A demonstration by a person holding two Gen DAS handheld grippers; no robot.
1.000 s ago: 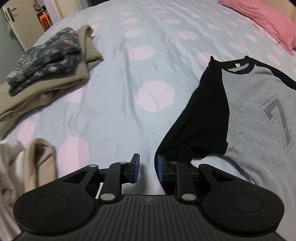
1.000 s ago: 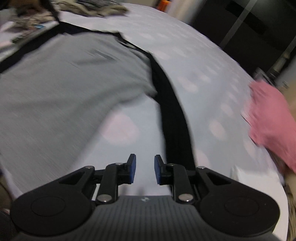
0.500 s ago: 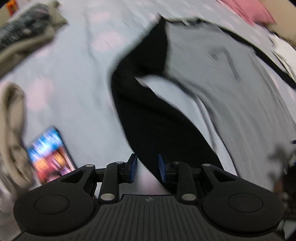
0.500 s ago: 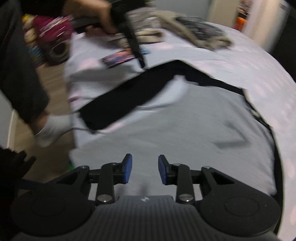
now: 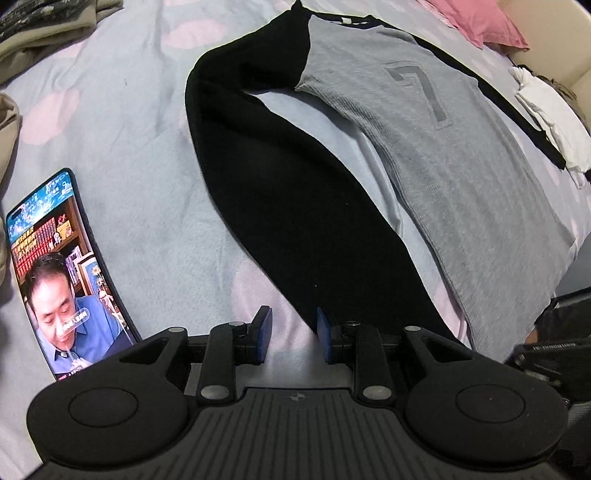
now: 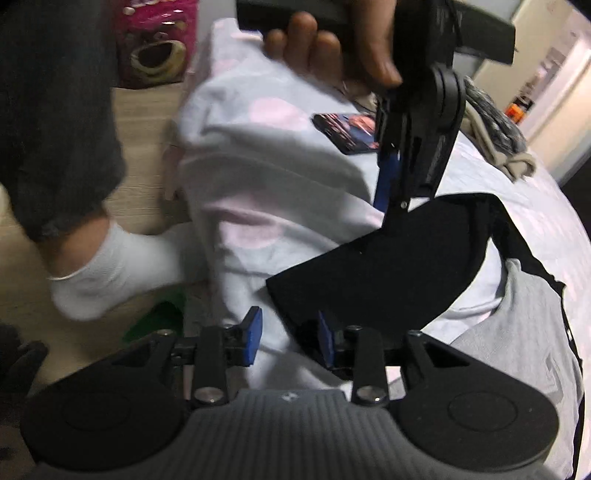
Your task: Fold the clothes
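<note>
Reaching for the sleeve

My left tool (image 5: 291, 334) and right tool (image 6: 288, 338) gape empty beside the cuff (image 6: 295, 291); I should pinch it squarely.

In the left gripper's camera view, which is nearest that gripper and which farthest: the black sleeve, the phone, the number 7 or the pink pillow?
1. Black sleeve: its cuff end lies right at the left gripper.
2. Phone: lower left, beside it.
3. Number 7: upper right, on the grey chest.
4. Pink pillow: top right corner.

Both wrist views close above sleeve (image 5: 295, 221)
</note>
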